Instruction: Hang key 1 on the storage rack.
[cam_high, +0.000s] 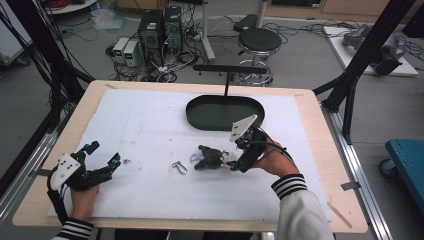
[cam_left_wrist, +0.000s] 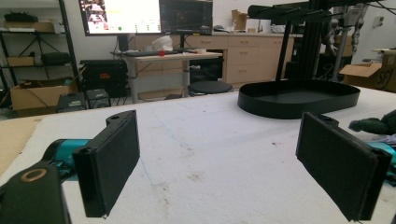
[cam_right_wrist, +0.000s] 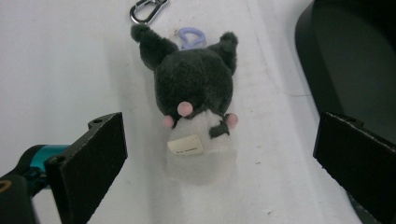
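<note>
From the high view, one bench (cam_high: 45, 165) carries a white mat (cam_high: 150, 130), and on that mat lie one dark plush toy (cam_high: 209, 158), one metal clip (cam_high: 179, 166) just left of it, and one black oval tray (cam_high: 200, 117) farther back. Two tongs are held by two hands: the left tongs (cam_high: 107, 161) rest near the mat's left edge, well apart from the toy, with jaws spread; the right tongs (cam_high: 231, 165) sit just beside the toy's right side. On the floor beyond stand one round stool (cam_high: 259, 41) and two dark computer towers (cam_high: 161, 26). In the left gripper view, the left tongs (cam_left_wrist: 238, 168) stand wide open with nothing between the two black jaws; the one tray (cam_left_wrist: 299, 98) lies ahead to the right, and an edge of the plush toy (cam_left_wrist: 373, 125) peeks in at the far right. In the right gripper view, the right tongs (cam_right_wrist: 219, 163) are open, their two jaws standing either side of the plush toy (cam_right_wrist: 196, 93) without touching it; the toy lies flat on the mat with two ears, three small pink spots, one label, one lilac loop (cam_right_wrist: 191, 37) and the one metal clip (cam_right_wrist: 147, 9) past its head, with the tray (cam_right_wrist: 345, 56) to the right.
</note>
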